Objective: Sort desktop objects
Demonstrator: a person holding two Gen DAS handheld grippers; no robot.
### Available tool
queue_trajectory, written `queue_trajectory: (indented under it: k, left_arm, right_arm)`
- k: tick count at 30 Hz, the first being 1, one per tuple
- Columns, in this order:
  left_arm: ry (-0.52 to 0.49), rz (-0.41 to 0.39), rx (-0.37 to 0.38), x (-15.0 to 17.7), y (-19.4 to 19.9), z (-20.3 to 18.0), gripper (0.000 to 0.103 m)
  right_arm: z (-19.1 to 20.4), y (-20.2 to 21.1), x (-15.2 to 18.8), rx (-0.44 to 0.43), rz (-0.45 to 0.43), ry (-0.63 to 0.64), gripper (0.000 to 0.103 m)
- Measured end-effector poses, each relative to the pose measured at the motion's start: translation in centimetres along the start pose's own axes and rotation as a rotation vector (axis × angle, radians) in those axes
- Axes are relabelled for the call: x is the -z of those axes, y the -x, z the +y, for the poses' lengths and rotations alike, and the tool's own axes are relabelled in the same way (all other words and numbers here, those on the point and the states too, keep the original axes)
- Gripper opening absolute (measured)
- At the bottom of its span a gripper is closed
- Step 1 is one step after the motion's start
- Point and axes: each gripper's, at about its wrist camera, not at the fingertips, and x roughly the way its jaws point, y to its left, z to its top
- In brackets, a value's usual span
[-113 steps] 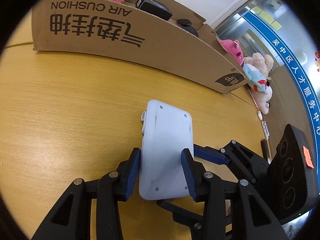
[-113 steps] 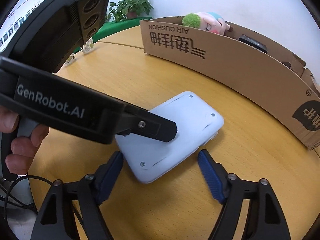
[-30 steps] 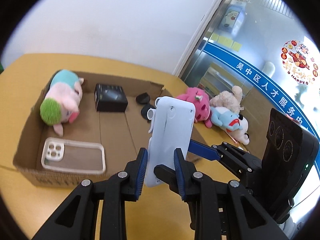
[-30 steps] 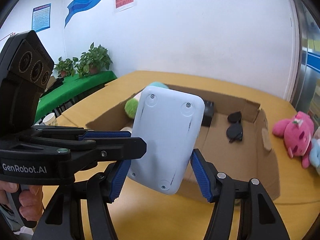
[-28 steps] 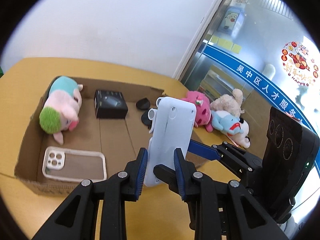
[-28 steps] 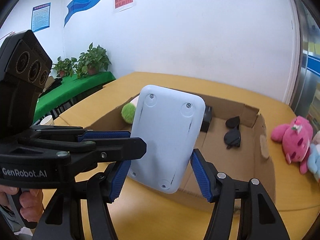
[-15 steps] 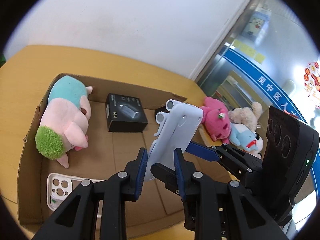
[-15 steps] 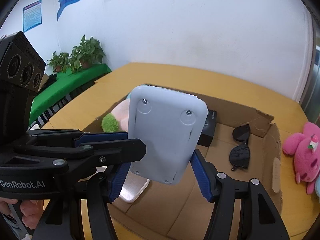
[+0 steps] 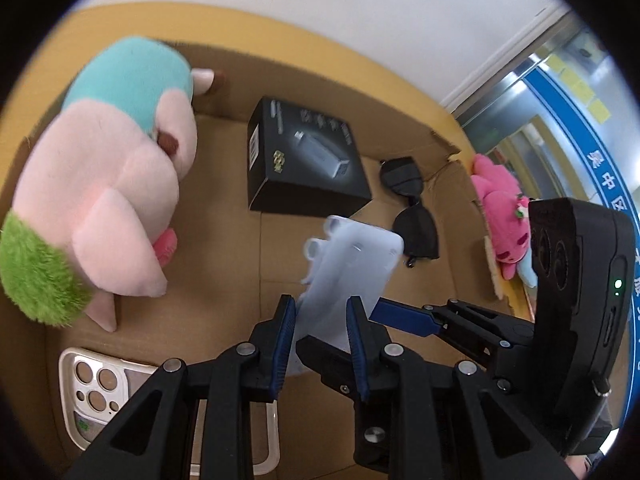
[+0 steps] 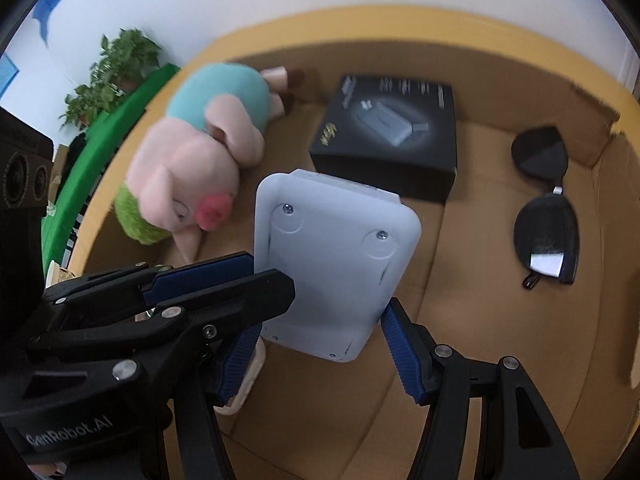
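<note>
We held our left gripper [image 9: 320, 340] with its blue ribbed pads pinching the lower end of the pale plastic device [image 10: 334, 264], narrow edge on. Our right gripper [image 10: 320, 354] had its pads set wide at the device's two lower corners; whether they actually pressed on it we could not tell from either view. The device hung tilted above the floor of the open cardboard box [image 10: 520, 360], near its middle. It was a flat, rounded-corner slab of matte bluish-white plastic, with small screws and shallow round recesses on the face turned toward our right camera, and rounded lugs at its far end in our left view.

Inside the box lay a fuzzy pink pig plush [image 9: 116, 208] with a teal back and a green tuft, a glossy black carton [image 9: 308, 164], folded black sunglasses [image 10: 544, 216], and a cream phone case [image 9: 100, 388] with camera cut-outs. A pink plush toy [image 9: 504, 216] sat outside the box's right wall.
</note>
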Motion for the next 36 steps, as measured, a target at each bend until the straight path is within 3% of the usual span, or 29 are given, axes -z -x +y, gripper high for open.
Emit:
queue_trajectory:
  k: [5,9,12,13,15,16,17,20,25,33,36]
  left_arm:
    - [0.026,0.041,-0.003,0.4,-1.0,0.5,0.019]
    - [0.002,-0.004,-0.007,0.8,0.6,0.5,0.019]
    - [-0.059,-0.109,-0.040,1.0,3.5,-0.4,0.023]
    - [-0.106,-0.168,-0.057,1.7,5.3,-1.1,0.029]
    - [-0.185,-0.277,-0.107,3.3,8.2,-2.4,0.051]
    - [-0.237,-0.353,-0.146,4.8,10.0,-3.0,0.072]
    - [-0.267,-0.399,-0.167,5.7,10.9,-3.3,0.081]
    - [-0.362,-0.532,-0.260,9.2,13.1,-4.1,0.081]
    - [-0.348,-0.645,-0.430,12.9,13.9,-3.6,0.081]
    - [-0.316,-0.678,-0.467,16.0,10.9,-1.1,0.081]
    - [-0.285,-0.655,-0.455,16.0,9.4,-0.2,0.081]
  right_arm:
    - [0.2,-1.9,-0.2,0.018,0.091,-0.001,0.062]
    - [0.1,-0.2,0.5,0.034,0.018,-0.005,0.071]
    - [0.2,3.3,2.3,0.045,-0.119,-0.002,0.078]
    - [0.3,4.6,2.9,0.053,-0.169,0.004,0.080]
    - [0.8,7.9,5.3,0.105,-0.302,0.027,0.090]
    - [1.1,9.5,6.8,0.155,-0.370,0.040,0.100]
    - [1.6,10.6,7.8,0.192,-0.423,0.049,0.103]
    - [2.4,12.6,11.2,0.254,-0.555,0.067,0.103]
    - [3.2,12.9,16.4,0.327,-0.726,0.083,0.103]
    - [1.9,10.1,18.4,0.369,-0.763,-0.007,0.103]
    - [1.1,9.4,18.4,0.371,-0.761,-0.034,0.103]
